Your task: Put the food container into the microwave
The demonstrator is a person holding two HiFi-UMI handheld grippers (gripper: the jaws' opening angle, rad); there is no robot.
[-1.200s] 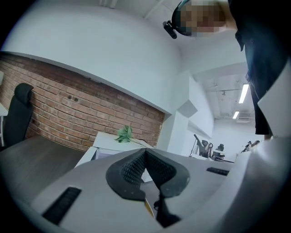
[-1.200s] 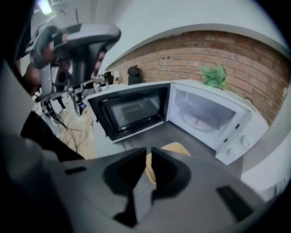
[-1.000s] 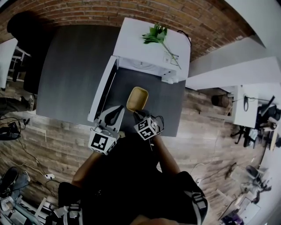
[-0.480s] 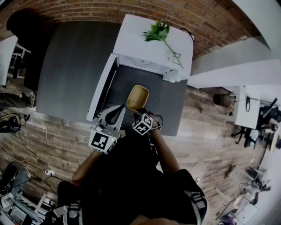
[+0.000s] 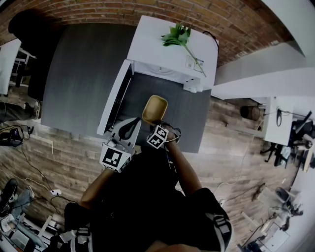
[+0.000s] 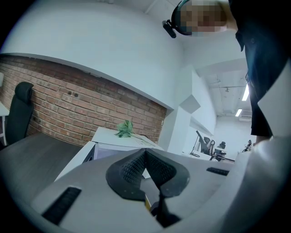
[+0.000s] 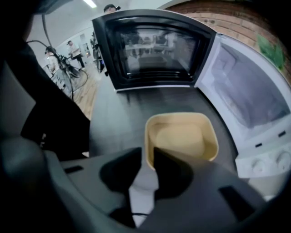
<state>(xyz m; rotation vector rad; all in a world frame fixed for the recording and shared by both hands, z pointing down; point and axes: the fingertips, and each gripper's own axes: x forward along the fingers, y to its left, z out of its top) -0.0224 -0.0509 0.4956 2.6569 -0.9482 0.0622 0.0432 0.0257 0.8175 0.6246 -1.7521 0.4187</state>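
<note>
The tan food container is an empty open tub held just above the dark table, in front of the white microwave. My right gripper is shut on its near rim; in the right gripper view the jaws pinch the wall of the container. The microwave door stands open to the left and the pale cavity shows at right. My left gripper hovers beside the door's lower edge, pads pressed together with nothing between them.
A green plant sprig lies on top of the microwave; it also shows in the left gripper view. A brick wall runs behind. The control knobs sit on the microwave's right. Desks and cables stand on the wooden floor.
My right gripper has carried the container a little forward toward the microwave. The left gripper has barely moved.
</note>
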